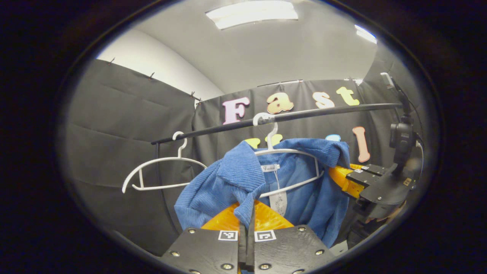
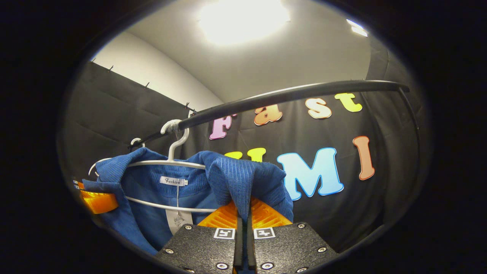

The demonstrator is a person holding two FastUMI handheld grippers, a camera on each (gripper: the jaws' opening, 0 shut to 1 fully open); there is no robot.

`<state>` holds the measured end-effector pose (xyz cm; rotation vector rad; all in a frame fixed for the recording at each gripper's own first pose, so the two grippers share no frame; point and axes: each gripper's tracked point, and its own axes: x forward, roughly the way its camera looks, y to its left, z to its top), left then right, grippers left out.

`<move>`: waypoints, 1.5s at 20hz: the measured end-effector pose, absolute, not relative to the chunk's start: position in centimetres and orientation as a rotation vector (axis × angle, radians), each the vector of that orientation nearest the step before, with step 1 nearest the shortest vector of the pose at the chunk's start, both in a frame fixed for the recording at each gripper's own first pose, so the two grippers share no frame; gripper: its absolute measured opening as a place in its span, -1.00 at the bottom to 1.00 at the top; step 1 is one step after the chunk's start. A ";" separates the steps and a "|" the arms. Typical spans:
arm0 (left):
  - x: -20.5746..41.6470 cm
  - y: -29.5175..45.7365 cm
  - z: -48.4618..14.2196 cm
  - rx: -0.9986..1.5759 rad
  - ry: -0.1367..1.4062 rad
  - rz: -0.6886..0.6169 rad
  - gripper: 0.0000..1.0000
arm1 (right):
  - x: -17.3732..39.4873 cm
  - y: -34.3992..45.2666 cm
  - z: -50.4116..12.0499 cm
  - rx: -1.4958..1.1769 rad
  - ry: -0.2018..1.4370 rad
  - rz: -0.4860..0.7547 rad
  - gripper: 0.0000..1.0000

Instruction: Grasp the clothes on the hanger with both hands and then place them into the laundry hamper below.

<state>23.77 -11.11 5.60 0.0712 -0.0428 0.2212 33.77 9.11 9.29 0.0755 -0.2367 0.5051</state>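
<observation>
1. Black cloth (image 1: 125, 125) lines the booth walls, with a white wall and a pale ceiling above it; a long ceiling light (image 1: 251, 13) glows overhead.
2. A dark rail (image 1: 304, 113) runs across the booth, rising toward the right in both views.
3. Two white hangers hang from the rail. The empty hanger (image 1: 159, 171) sits to the left in the left gripper view, apart from the other one.
4. The second hanger (image 1: 293, 167) carries a blue ribbed top (image 1: 304, 198), which is still up on the rail. A small white label (image 1: 269, 168) is sewn at its neckline and a paper tag (image 1: 279, 201) dangles below it.
5. The left gripper (image 1: 247, 215) has its two fingers pressed together on a fold of the blue top at one shoulder; the cloth bunches upward from between them.
6. The right gripper (image 2: 243, 213) is likewise closed on a fold at the other shoulder, with the ribbed cloth standing up out of the pinch.
7. In the left gripper view, the right gripper (image 1: 344, 179) appears at the right edge of the top, its body reaching in from that side, with a black camera mounted above it.
8. In the right gripper view, a finger of the left gripper (image 2: 97, 199) touches the far left side of the top.
</observation>
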 end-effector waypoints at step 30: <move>24.6 4.6 14.7 0.405 -0.031 0.186 -0.88 | 43.6 5.3 6.6 -0.040 -0.200 0.317 -0.93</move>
